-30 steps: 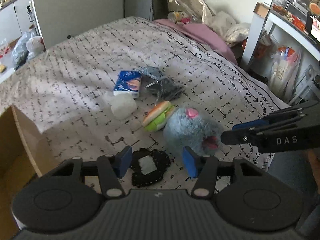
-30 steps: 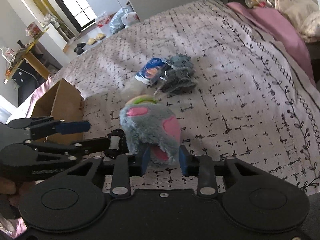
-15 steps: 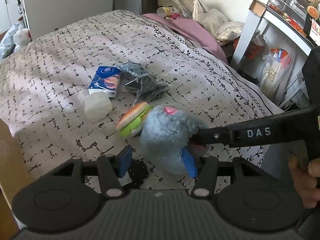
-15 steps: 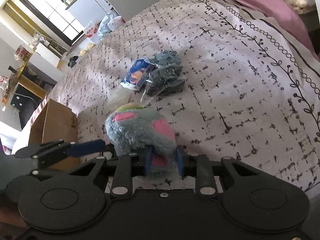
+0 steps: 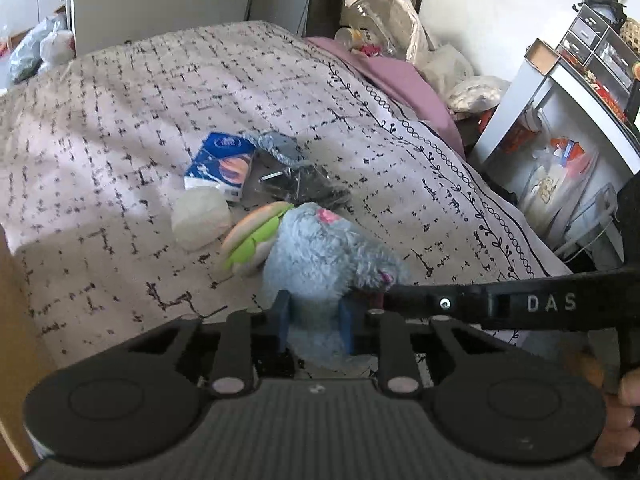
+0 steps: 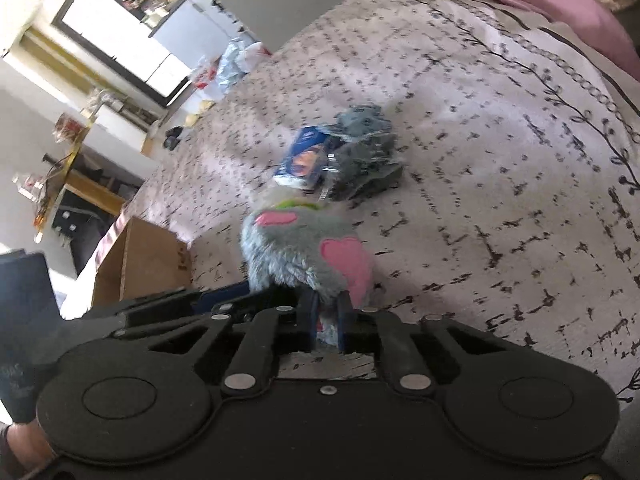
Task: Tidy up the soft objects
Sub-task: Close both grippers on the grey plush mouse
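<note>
A grey plush toy with pink patches (image 5: 320, 256) (image 6: 304, 252) is held above the patterned bedspread (image 5: 120, 120). My left gripper (image 5: 316, 322) is shut on its lower part. My right gripper (image 6: 325, 320) is shut on its other side, and its arm reaches in from the right in the left wrist view. A burger-shaped soft toy (image 5: 256, 232) lies just behind the plush. A white soft lump (image 5: 200, 216), a blue tissue pack (image 5: 222, 170) (image 6: 302, 160) and a bagged dark item (image 5: 296, 184) (image 6: 364, 164) lie further back.
A cardboard box (image 6: 140, 264) stands at the bed's left edge. A pink pillow (image 5: 400, 84) and bottles lie at the bed's head. A white shelf unit (image 5: 560, 120) with bags stands to the right of the bed.
My left gripper has closed on the plush toy, which the right gripper has lifted and carried towards it. Both grippers now hold it. The black mat under the left gripper is hidden.
</note>
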### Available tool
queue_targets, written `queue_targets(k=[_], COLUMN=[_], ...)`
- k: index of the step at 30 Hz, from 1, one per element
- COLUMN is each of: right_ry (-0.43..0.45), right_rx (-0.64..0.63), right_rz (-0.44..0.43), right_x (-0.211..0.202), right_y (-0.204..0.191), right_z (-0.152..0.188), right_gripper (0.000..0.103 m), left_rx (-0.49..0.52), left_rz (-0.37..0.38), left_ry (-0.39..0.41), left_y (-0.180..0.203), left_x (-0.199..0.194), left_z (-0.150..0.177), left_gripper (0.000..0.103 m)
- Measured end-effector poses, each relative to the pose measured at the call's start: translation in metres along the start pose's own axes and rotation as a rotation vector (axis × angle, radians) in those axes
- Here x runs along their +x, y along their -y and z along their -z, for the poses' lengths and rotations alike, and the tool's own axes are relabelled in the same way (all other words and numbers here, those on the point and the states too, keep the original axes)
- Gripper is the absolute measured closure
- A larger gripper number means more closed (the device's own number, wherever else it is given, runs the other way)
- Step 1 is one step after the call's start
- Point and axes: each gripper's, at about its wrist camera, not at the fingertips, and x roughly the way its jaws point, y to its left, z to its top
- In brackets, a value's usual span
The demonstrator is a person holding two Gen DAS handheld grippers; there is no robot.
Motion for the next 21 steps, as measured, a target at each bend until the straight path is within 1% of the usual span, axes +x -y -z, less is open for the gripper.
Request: queue_targets(k=[3, 9, 15, 21], right_ry=[0.005, 0.047, 0.080, 0.109], right_rx=[-0.048, -0.065, -0.086, -0.117], right_rz=[0.007, 0.002, -0.004, -0.024], right_x=[-0.004, -0.015, -0.026, -0.034], right_y=[-0.010, -0.022, -0.039, -0.060], right_z=[-0.001, -0.003, -0.004, -0.003], right_gripper=[0.095, 0.096, 0.096, 0.096], left_rx=[0.003, 0.009, 0.016, 0.030], left_rz=[0.007, 0.016, 0.008, -0.017], left_ry=[0.027, 0.088, 0.130, 0.177], left_y=[-0.001, -0.002, -0.001, -0.005], left_x=[-0.010, -0.028, -0.048, -0.075], left_z=[-0.003, -0.007, -0.008, -0.007], left_gripper=[0.082, 0.086, 0.086, 0.086])
